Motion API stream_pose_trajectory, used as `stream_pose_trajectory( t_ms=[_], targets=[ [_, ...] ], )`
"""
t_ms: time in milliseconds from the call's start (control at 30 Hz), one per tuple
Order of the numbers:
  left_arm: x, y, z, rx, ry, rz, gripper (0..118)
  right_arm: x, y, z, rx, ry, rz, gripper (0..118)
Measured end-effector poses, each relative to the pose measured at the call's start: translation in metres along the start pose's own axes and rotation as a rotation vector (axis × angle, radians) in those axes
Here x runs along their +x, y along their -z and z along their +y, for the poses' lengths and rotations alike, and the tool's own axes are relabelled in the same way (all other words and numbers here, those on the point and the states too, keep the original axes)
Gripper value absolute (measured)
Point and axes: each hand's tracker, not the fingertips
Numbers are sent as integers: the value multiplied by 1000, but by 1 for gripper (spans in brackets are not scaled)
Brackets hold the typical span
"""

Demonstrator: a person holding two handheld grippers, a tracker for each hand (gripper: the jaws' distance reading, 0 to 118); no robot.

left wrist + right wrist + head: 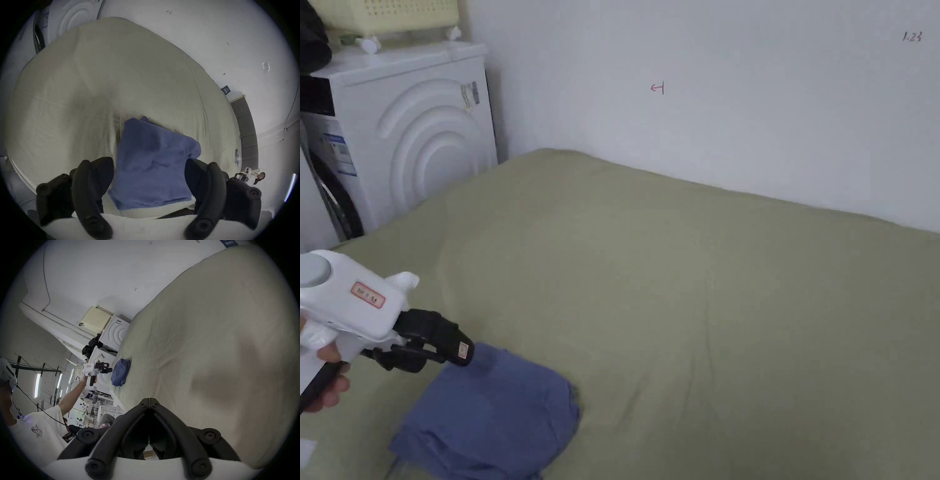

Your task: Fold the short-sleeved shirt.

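Folded blue short-sleeved shirt (487,415) lies in a compact bundle on the olive-green bed sheet (706,300), near the bed's front edge and toward its left corner, with creases across its upper layer. In the left gripper view the bundle (154,164) sits between and beyond the two black jaws, which stand wide apart without touching the cloth. The left gripper (447,350) hovers just above the shirt's near left side, its white body held in a hand (325,375) at the left edge of the head view. From the right gripper view, that gripper (105,367) appears farther off, just beside the shirt (121,372), at the end of an outstretched bare arm (71,395). The right gripper (149,400) has its jaws together, tips meeting, above a bare stretch of the sheet (211,337), well apart from the shirt. A white washing machine (412,137) stands against the wall beyond the bed's far left corner, with a pale yellow basket (387,14) on top.
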Motion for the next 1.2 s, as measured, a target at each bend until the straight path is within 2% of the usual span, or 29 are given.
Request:
stream_pose_trajectory(
  t_ms=[67,100,133,200,233,267,300,367,433,600,667,733,900,1200],
  targets=[
    [25,-13,-10,54,55,16,94,-5,-10,5,19,-26,-6,0],
    [38,-20,-17,84,89,21,88,-7,-15,7,36,-46,-11,0],
    [55,-25,-24,117,124,11,75,-23,-19,10,53,-66,-15,0],
    [91,-31,-37,162,148,-45,58,-34,-31,16,101,-106,-71,0],
    [111,-31,-45,212,163,-61,58,-41,-38,20,135,-140,-116,0],
    [135,-30,-52,240,196,-60,30,-50,-45,23,170,-170,-164,0],
    [157,-26,-60,278,221,-52,7,-57,-50,26,202,-192,-198,0],
    [204,-16,-79,295,238,-110,7,-74,-61,32,285,-254,-310,0],
    [255,-8,-99,385,293,-120,6,-90,-69,41,351,-310,-401,0],
    [374,9,-149,656,395,-35,6,-143,-76,48,568,-537,-691,0],
    [412,15,-163,774,482,21,6,-157,-74,50,625,-643,-771,0],
    [438,14,-173,857,521,50,6,-170,-74,50,669,-694,-834,0],
    [469,9,-176,872,552,61,6,-185,-84,53,723,-682,-800,0],
    [468,-9,-172,919,529,66,6,-199,-93,58,772,-712,-807,0]
  ],
)
